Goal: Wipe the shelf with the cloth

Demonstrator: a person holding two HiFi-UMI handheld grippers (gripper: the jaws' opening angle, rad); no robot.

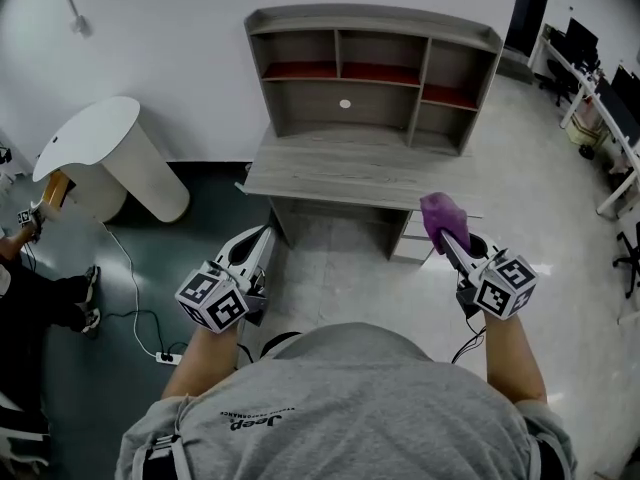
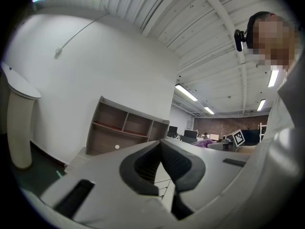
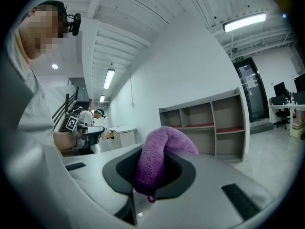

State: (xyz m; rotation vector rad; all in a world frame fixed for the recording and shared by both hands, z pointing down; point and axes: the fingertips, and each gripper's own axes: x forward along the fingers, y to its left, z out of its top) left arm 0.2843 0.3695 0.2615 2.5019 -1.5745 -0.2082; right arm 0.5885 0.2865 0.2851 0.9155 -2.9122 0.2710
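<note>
I am pinching the purple cloth (image 1: 441,215) in my right gripper (image 1: 453,246), and my left gripper (image 1: 260,238) is pressing its jaws together on nothing. The shelf (image 1: 372,78) is waiting at twelve o'clock, not touched yet, so I think I need to reach the cloth forward onto it next.

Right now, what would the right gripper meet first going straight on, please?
Probably the shelf at its lower surface, led by the purple cloth in the right gripper; depth is unclear.
</note>
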